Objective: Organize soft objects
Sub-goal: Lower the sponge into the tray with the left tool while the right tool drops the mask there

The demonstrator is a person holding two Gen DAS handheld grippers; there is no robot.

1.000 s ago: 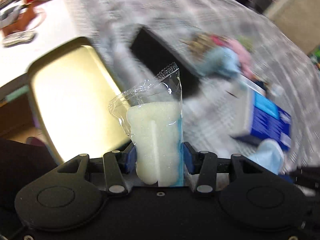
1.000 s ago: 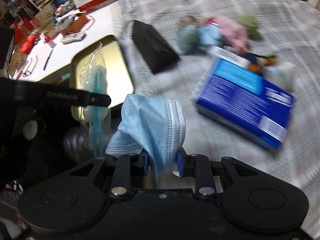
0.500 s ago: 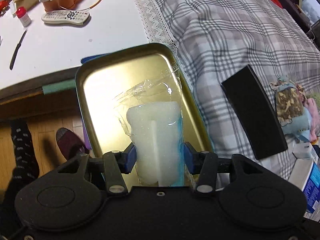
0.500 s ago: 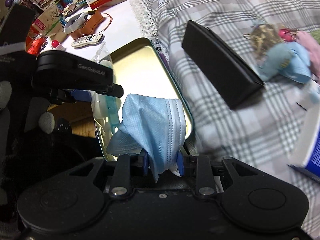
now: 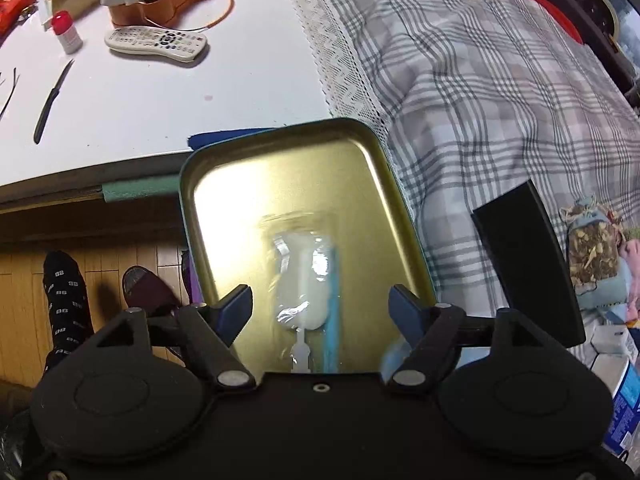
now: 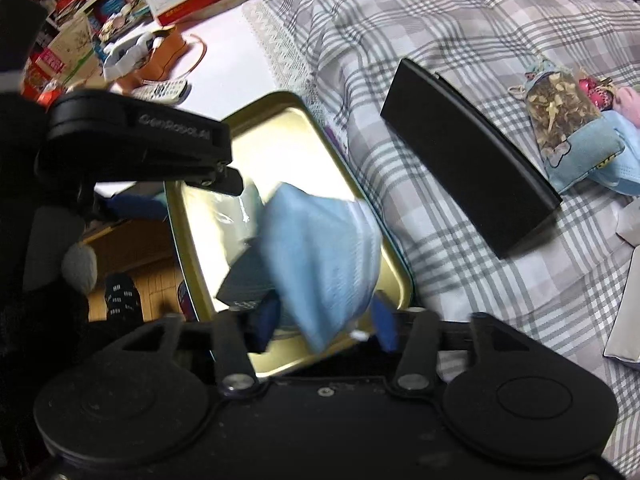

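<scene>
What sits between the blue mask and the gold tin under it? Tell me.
Nothing visible. The blue face mask, blurred, is between the open right tool fingers directly over the gold tin. The packaged sponge lies further left in it, below the open left tool.

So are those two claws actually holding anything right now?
No. The left gripper is open, with the wrapped sponge loose over the gold tray. The right gripper is open too; the blue face mask looks released.
</scene>
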